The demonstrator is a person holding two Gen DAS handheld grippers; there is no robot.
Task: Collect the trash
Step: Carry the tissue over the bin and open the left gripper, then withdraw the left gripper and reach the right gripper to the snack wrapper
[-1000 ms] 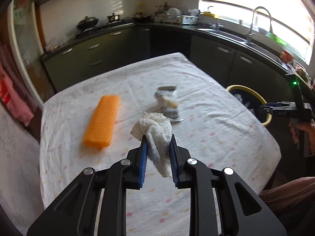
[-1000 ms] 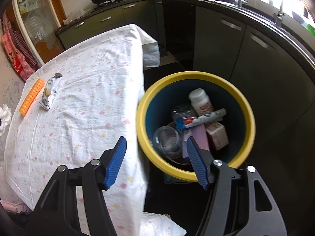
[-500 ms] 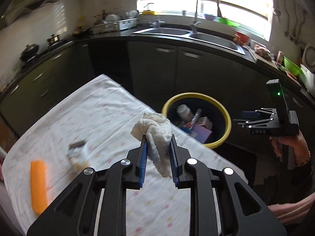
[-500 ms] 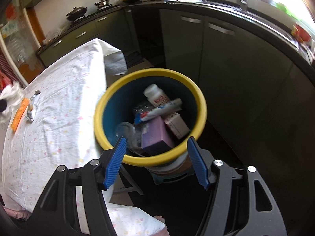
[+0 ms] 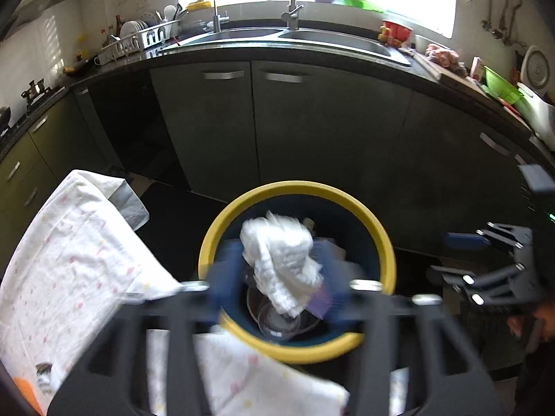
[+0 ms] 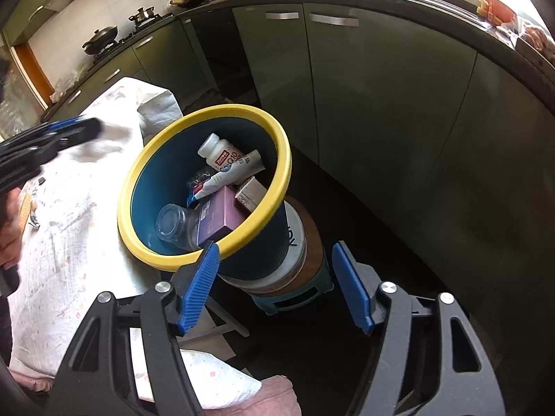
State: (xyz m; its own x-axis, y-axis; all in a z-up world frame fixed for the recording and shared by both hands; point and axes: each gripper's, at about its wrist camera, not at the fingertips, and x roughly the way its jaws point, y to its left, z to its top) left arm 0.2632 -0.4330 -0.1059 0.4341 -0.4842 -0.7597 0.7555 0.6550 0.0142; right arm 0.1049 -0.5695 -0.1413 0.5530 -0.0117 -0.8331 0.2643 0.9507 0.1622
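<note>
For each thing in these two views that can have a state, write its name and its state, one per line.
Left gripper: jaws just opened, blurred, wad between them.
White paper wad: loose over the bin.
Yellow-rimmed bin: uncovered, partly full.
Right gripper: jaws open, empty.
Cabinet doors: shut.

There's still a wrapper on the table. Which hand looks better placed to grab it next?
Left. The left gripper hangs over the table, nearer the wrapper; its jaws have just been opening, the tissue loose between them above the bin. The right gripper sits beyond the bin.
</note>
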